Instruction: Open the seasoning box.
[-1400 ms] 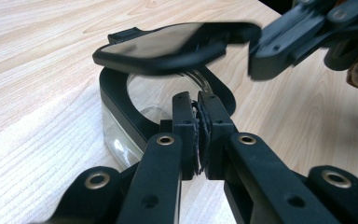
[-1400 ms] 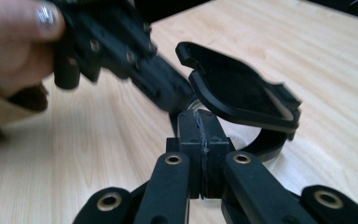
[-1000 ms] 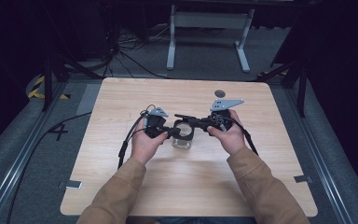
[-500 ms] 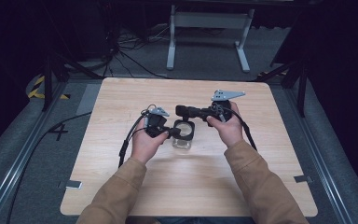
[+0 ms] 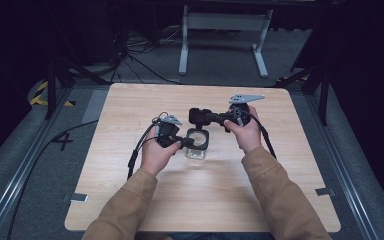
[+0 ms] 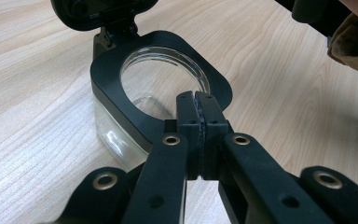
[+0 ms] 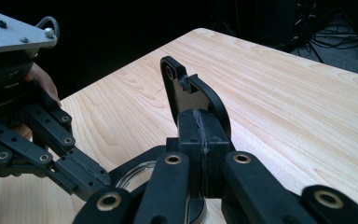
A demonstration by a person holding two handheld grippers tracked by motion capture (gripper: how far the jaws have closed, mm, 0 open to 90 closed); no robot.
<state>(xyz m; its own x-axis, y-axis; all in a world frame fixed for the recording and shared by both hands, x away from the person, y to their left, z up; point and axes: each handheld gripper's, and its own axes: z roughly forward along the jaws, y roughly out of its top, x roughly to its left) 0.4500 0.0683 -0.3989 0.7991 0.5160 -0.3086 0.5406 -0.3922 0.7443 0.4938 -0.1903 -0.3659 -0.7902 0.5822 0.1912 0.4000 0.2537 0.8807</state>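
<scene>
My sleeves come in from the near edge of the counter (image 5: 130, 210), bare light wood there. Left claw (image 6: 198, 105) is clamped on the near rim of the jar's black collar, pads pressed together over that edge. The glass jar (image 5: 196, 150) stands upright mid-counter, between my two hands, mouth uncovered, clear inside. Right claw (image 7: 200, 128) is clamped on the black lid (image 7: 186, 88), which is flipped up on its hinge at the jar's far side and stands near upright above the collar. In the right claw's view my left claw sits just beside the jar mouth, low left, close to the lid; the two claws crowd the same small jar. A cable (image 5: 140, 147) trails from the left claw along my left hand. Beyond the counter's far edge: dark floor, loose cables (image 5: 130, 60), a white frame stand (image 5: 220, 22).
</scene>
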